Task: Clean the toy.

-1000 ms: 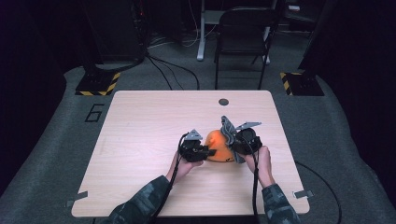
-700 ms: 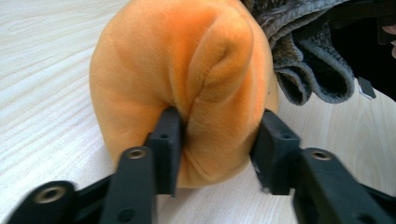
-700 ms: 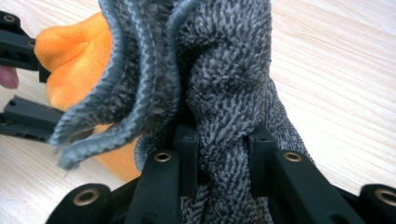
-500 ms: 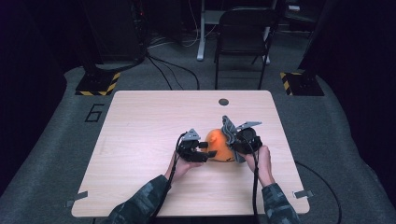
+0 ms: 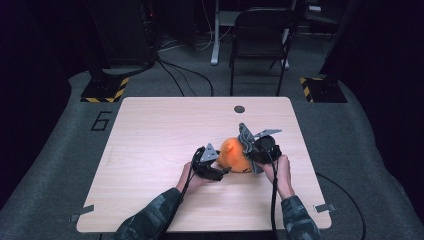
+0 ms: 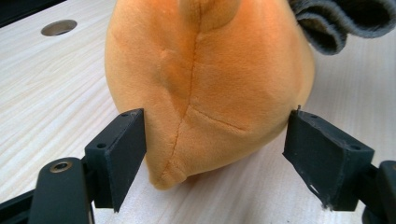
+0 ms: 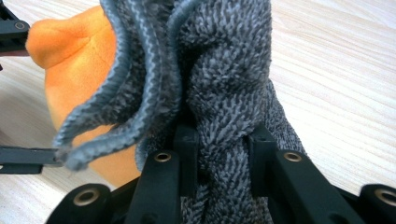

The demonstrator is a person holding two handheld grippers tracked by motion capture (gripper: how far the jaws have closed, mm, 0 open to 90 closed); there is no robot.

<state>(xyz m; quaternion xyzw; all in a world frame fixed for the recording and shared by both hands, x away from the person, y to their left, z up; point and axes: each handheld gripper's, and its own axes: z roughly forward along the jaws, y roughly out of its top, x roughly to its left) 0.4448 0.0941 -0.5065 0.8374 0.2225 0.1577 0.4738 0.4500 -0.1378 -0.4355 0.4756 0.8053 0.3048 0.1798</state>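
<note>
An orange plush toy lies on the wooden table, right of the middle. A grey knitted cloth is draped over its right side. My left gripper sits at the toy's left end. Its jaws have just been opening and now stand either side of the toy, with the pads not pressing in; the gripper is open. My right gripper is shut on a bunched fold of the grey cloth, gripper. The orange toy shows behind that fold.
A round cable hole sits in the table's far edge, beyond the toy. A black chair stands on the floor behind the table. Bare tabletop stretches to the left of my hands.
My left gripper's jaws have spread apart, letting go of the orange toy. The right gripper has kept still, holding the grey cloth.
</note>
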